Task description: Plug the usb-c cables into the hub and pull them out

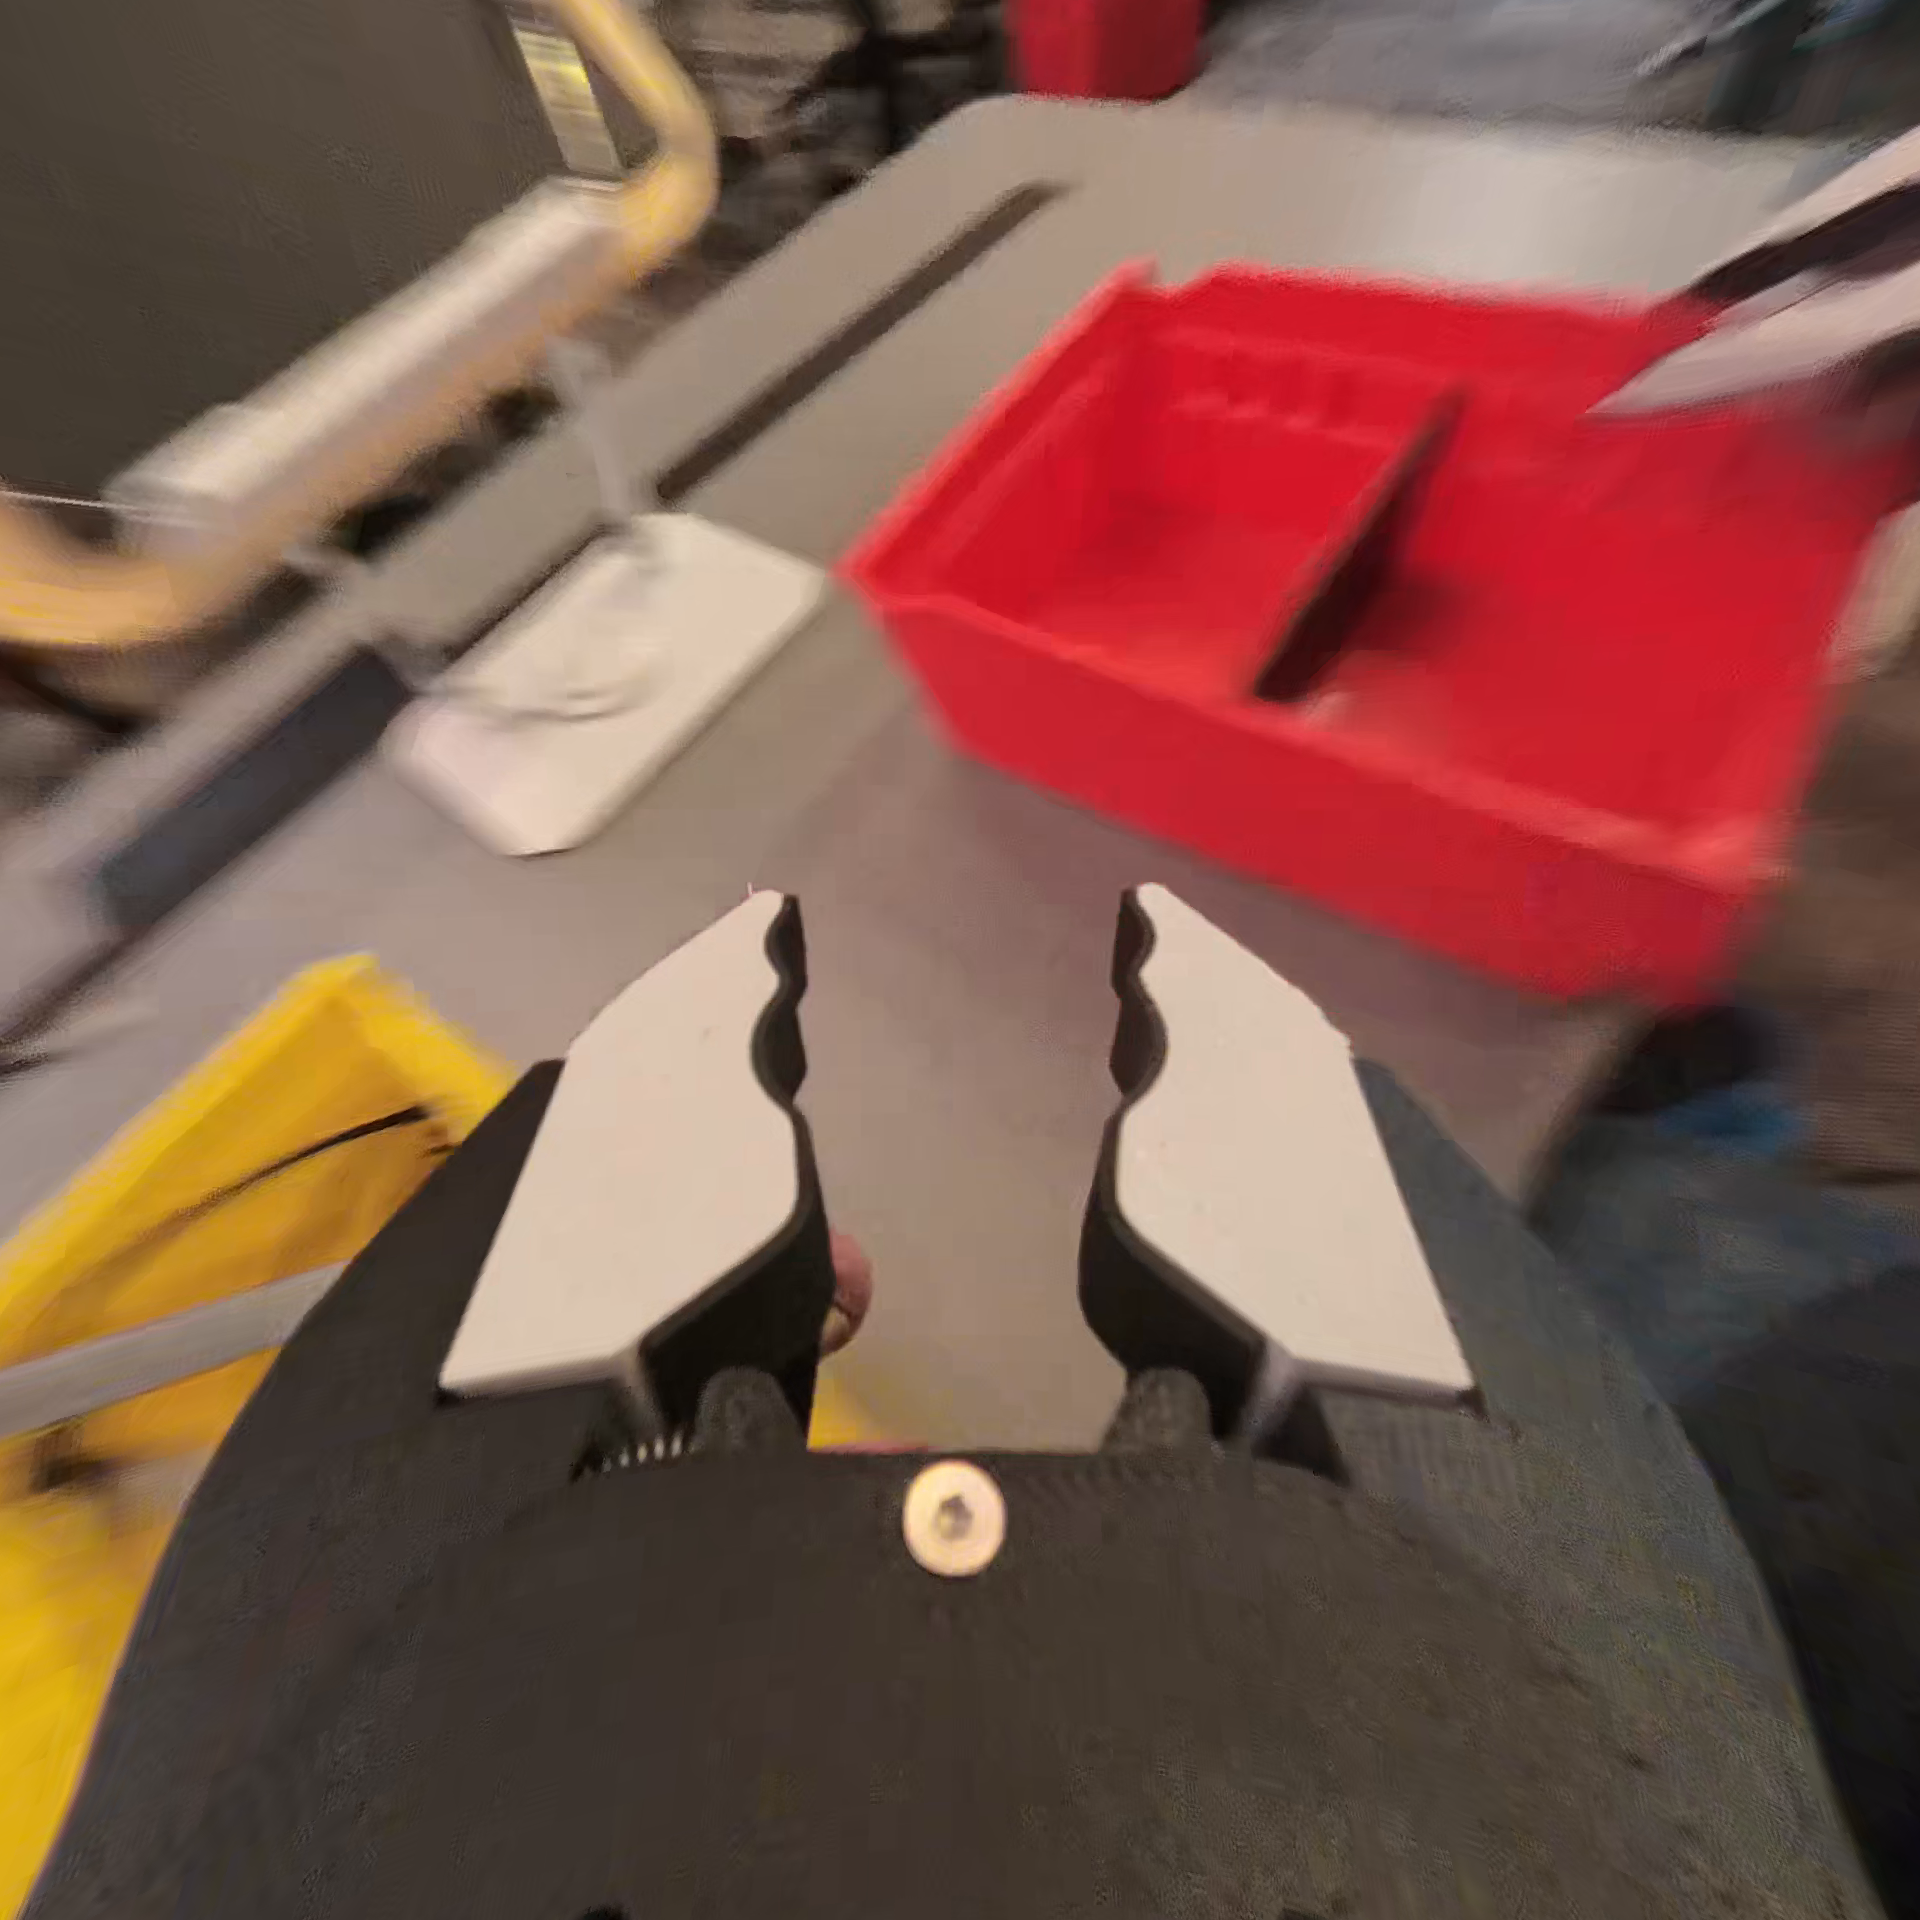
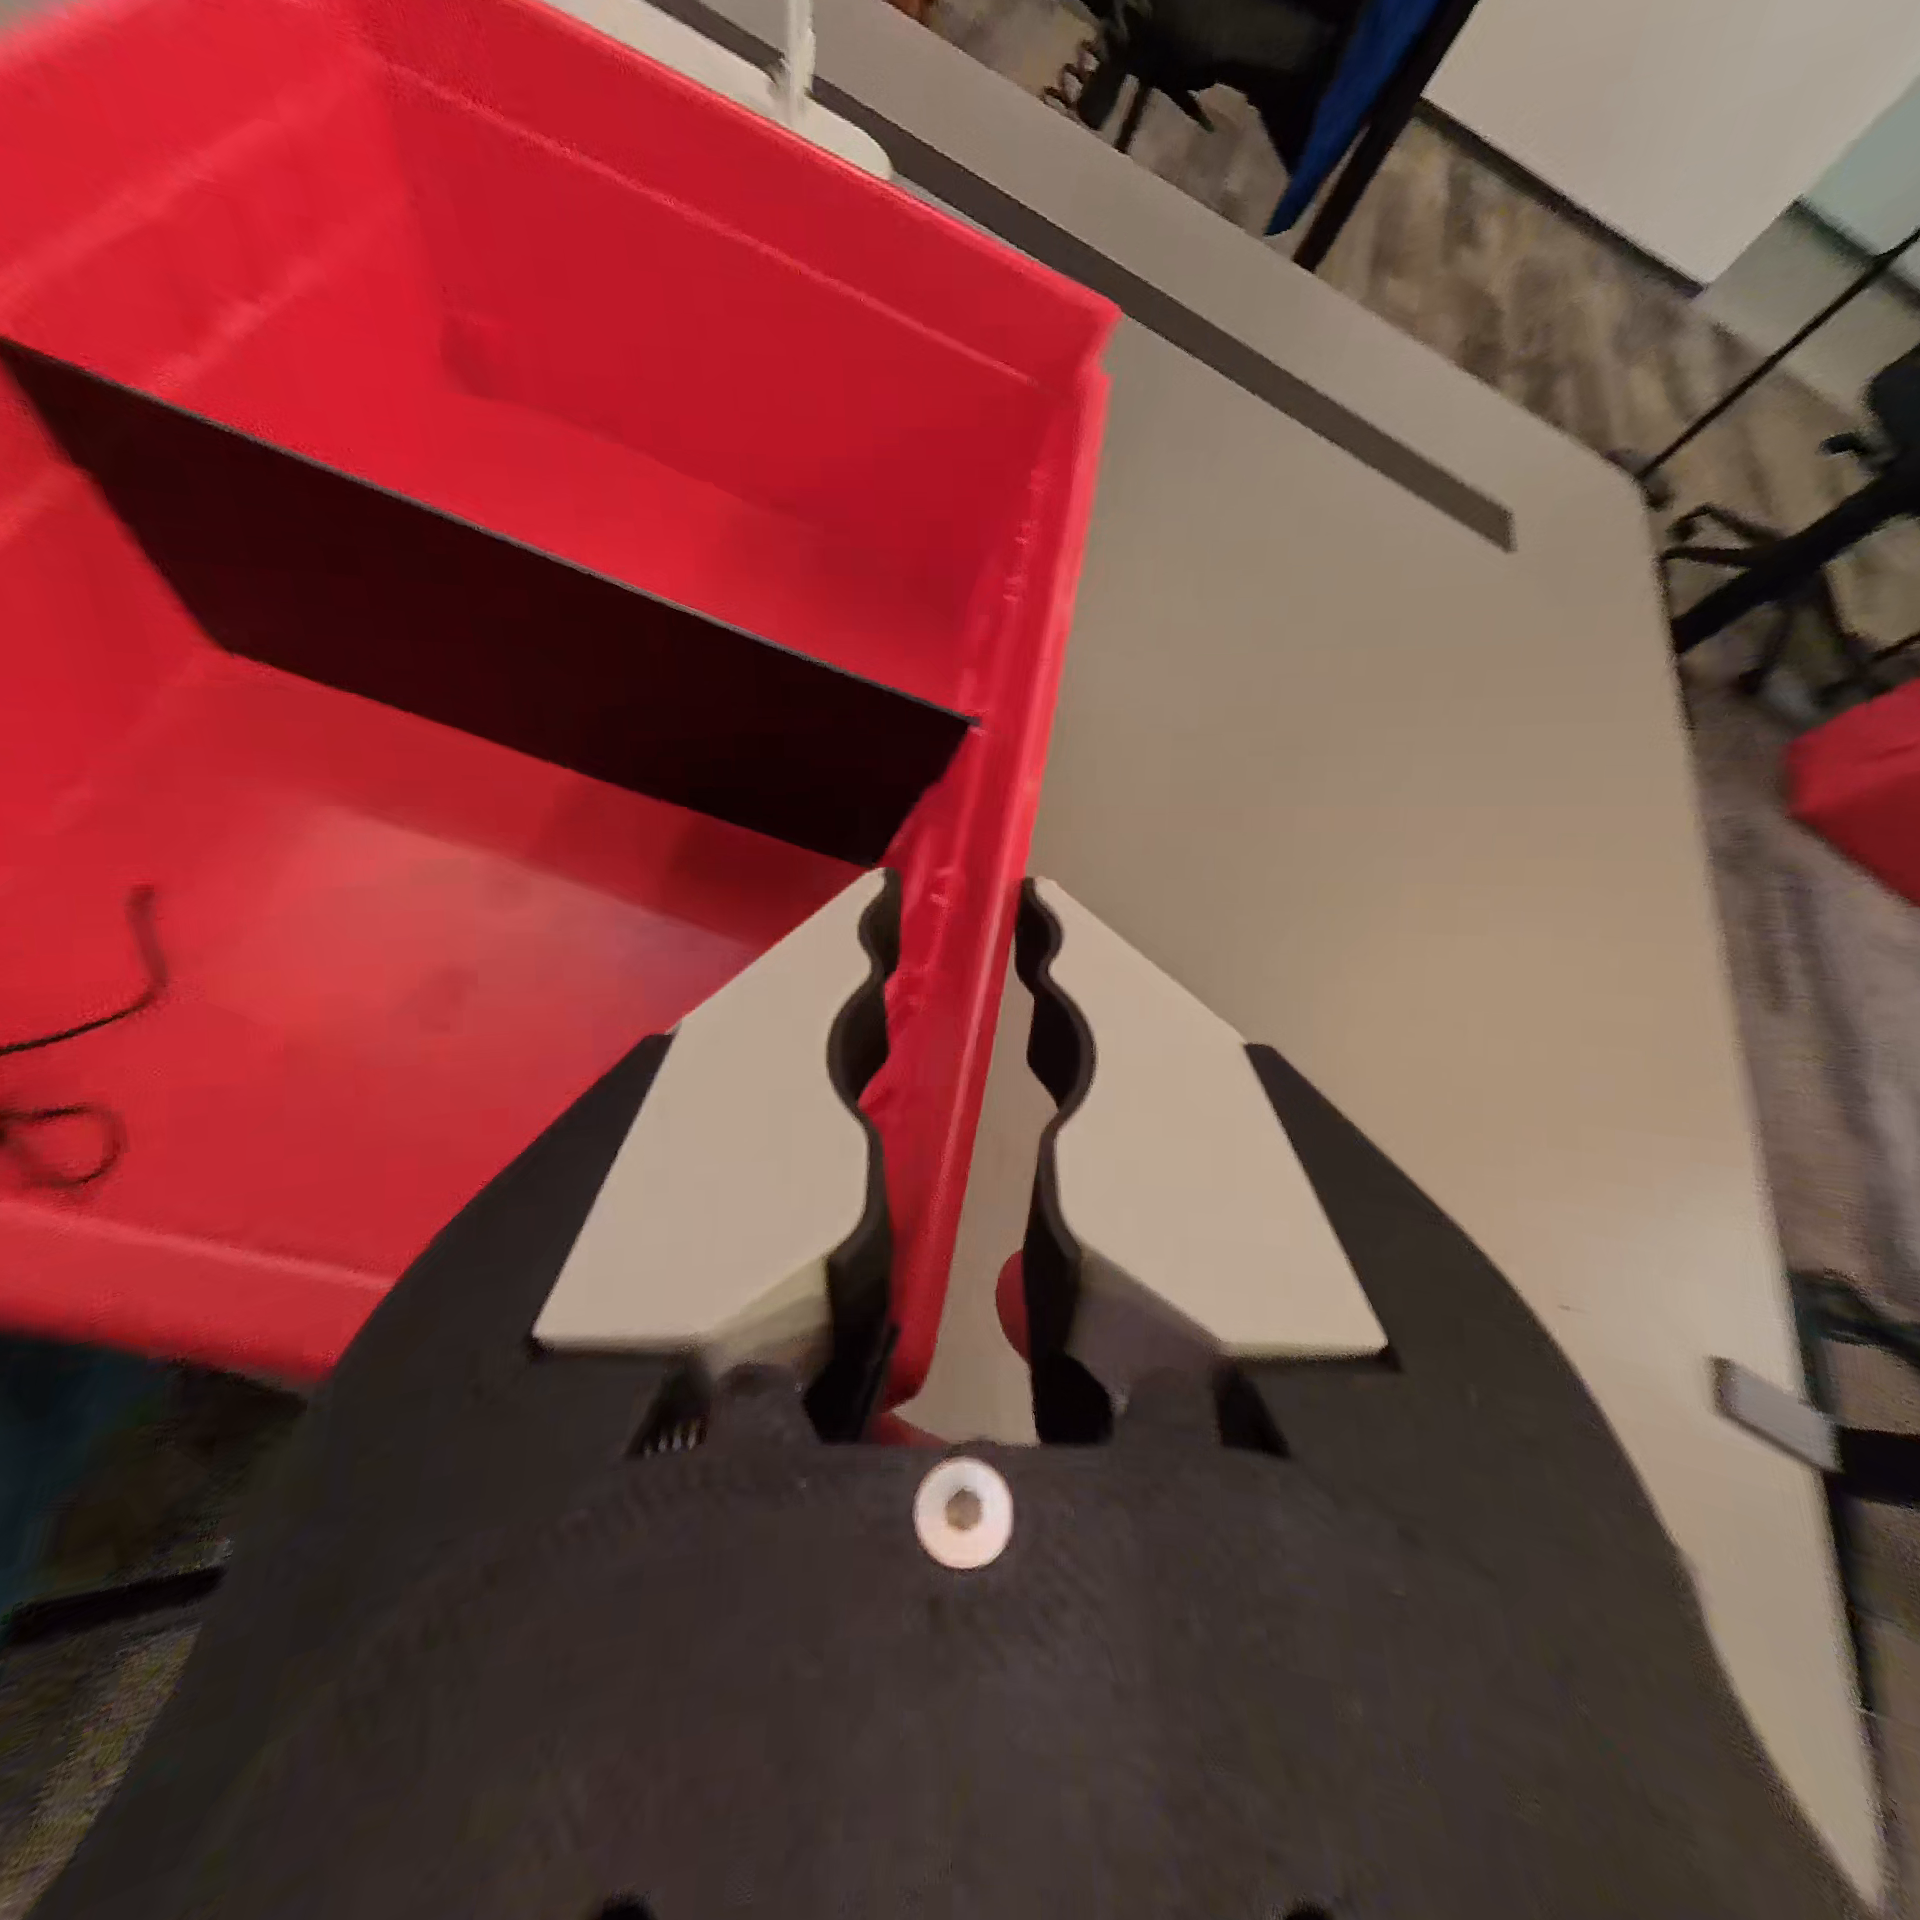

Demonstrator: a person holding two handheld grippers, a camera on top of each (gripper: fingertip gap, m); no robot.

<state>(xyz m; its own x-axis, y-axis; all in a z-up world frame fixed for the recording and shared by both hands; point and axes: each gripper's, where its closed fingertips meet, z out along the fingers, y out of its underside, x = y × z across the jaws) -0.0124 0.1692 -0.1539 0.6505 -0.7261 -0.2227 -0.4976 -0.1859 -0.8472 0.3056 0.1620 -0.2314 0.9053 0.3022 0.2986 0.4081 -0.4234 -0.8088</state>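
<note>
The left gripper (image 1: 958, 925) hangs above the grey surface (image 1: 935, 810) with its fingers (image 1: 675, 1122) apart and nothing between them. Ahead of the fingertips and to their right sits a red bin (image 1: 1288, 769), split by a black divider (image 1: 1351, 551); ahead to their left stands a white flat stand (image 1: 613, 675), and at the near left is a yellow bin (image 1: 208, 1143). This view is smeared, so small things cannot be read.

The right gripper (image 2: 956, 894) has its fingers (image 2: 727, 1122) parted by a narrow gap, and the bin's side wall (image 2: 987, 935) shows in that gap. Whether they straddle it or hover above it, I cannot tell. To the left of these fingers, on the floor of the near compartment, lies a thin black cable (image 2: 104, 1029), likely one of the usb-c cables. No hub shows in either view.

The step in hand looks like reaching for a cable, with nothing plugged yet. To do it well, the right fingers should shift left, clear of the wall, then come down over the cable close to its connector, so the plug can be steered. The cable is thin and limp, so a grip far along the cord would leave the plug dangling. The left fingers are free to steady the hub once it is found.
</note>
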